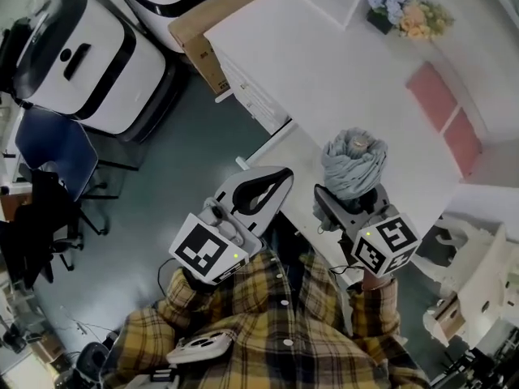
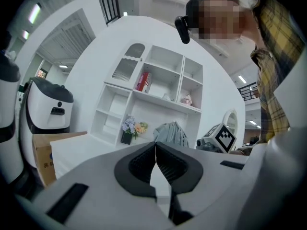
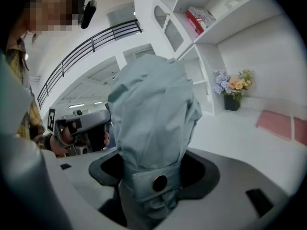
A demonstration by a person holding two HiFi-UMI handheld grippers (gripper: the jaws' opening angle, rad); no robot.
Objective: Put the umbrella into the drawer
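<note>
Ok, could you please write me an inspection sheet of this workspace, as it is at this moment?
Surface: white desk.
Job's things: folded grey-blue umbrella, upright in the right gripper; the drawer cannot be picked out for sure.
Clutter: flowers and pink pads at the desk's far side.
Grippers: left gripper shut, nothing between its jaws; right gripper shut on the umbrella.
Cables: thin dark cable by the left gripper.
Surroundings: cardboard box, white machine and blue chair beside the desk; white shelf unit behind it.
</note>
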